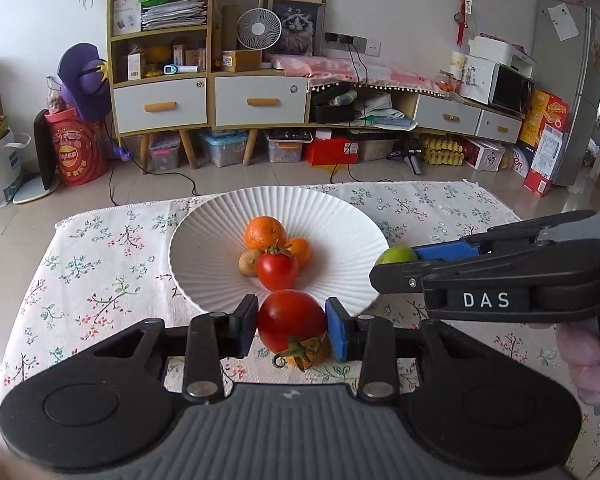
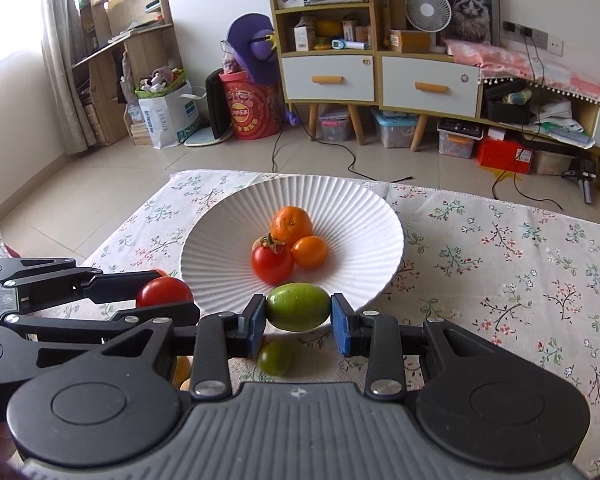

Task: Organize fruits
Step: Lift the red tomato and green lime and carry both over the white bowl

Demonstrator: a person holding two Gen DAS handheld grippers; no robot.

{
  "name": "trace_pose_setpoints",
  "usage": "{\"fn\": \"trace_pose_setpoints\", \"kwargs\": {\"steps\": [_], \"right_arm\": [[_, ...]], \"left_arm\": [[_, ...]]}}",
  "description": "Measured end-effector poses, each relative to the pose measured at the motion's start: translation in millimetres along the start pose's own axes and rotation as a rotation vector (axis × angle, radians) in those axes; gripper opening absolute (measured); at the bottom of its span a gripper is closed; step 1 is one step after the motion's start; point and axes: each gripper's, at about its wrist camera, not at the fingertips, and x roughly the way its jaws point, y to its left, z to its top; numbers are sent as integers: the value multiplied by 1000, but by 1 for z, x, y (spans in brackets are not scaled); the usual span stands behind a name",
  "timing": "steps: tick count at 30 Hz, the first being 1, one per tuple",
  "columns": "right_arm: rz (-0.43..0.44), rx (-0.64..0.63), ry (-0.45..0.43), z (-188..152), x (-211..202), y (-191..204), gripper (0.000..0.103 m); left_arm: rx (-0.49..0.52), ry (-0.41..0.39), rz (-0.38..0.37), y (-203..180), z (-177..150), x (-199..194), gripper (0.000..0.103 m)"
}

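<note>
Nearest the lens, the left gripper point(image 1: 291, 326) is pinching a red tomato point(image 1: 289, 318) between its pads, held just short of the plate's near rim. Beneath it, a tomato stem and something orange point(image 1: 302, 354) lie on the floral tablecloth point(image 1: 92, 272). Alongside, the right gripper point(image 2: 298, 316) squeezes a green fruit point(image 2: 297, 306), also poised at the rim, with a small dark-green tomato point(image 2: 275, 358) on the cloth just under it.

Further out sits the white ribbed plate point(image 1: 220, 216), and its centre is already crowded: one large orange point(image 1: 265, 233), one smaller orange point(image 1: 300, 251), one red tomato point(image 1: 277, 270), one brownish fruit point(image 1: 249, 262). Four in the dish, two in the air, at least one green tomato waiting below.

The danger, likely enough: both grippers arrive at the same near edge, so they could knock together. And a round fruit dropped on that sloped, ribbed wall may roll into the pile and nudge something out. Squeezing the tomato harder could split it.
</note>
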Motion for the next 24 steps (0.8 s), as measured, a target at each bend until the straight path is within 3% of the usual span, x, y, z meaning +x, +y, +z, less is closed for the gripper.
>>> {"fn": "trace_pose_setpoints", "kwargs": {"steps": [15,24], "right_arm": [[-45,152,59,19,38,-15,32],[-44,170,105,17,52,-16,32]], "left_arm": [[35,92,85,3,8,47,34],[8,94,48,-2,8,53,34]]}}
